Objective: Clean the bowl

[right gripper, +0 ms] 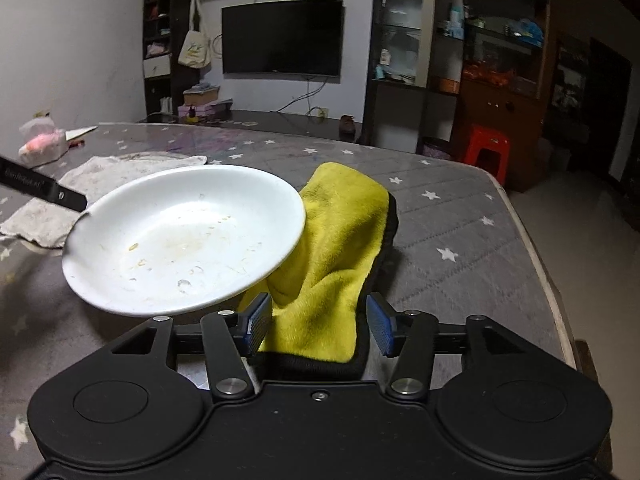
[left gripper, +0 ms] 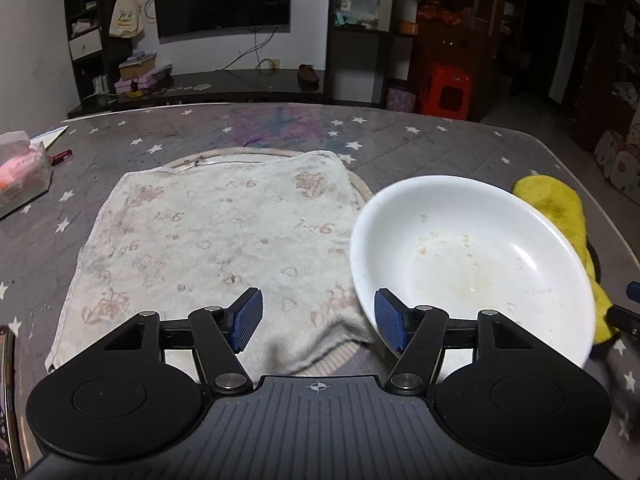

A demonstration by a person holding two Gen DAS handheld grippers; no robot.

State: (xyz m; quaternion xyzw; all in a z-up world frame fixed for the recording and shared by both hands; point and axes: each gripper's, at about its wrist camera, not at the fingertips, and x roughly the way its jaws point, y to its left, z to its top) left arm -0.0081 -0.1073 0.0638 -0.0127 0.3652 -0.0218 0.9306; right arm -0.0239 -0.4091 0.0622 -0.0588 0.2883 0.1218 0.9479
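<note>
Both sets of jaws stand released. The left gripper [left gripper: 318,322] has the white bowl [left gripper: 472,256] just off its right jaw; the yellow cloth [right gripper: 336,248] lies between the right gripper [right gripper: 318,322] jaws, unpinched. The bowl looks stiff, glazed, slippery and breakable; I'd pinch its rim.

Right gripper [right gripper: 318,326]: jaws apart, blue pads clear of cloth, nothing clamped. Yellow microfibre cloth [right gripper: 340,240]: rumpled, lying between jaws and running away from them, near end on black-edged pad. White bowl [right gripper: 184,236]: tilted, rim overlapping cloth's left edge; dried food specks and smear inside. Black arm of left gripper [right gripper: 44,190]: at bowl's far left rim; contact unclear. Stained white towel [right gripper: 96,176]: flat behind bowl. Grey star-print table cover [right gripper: 460,220]. Tissue pack [right gripper: 42,144]: far left. Wall television [right gripper: 282,38]. Red plastic stool [right gripper: 486,148].
</note>
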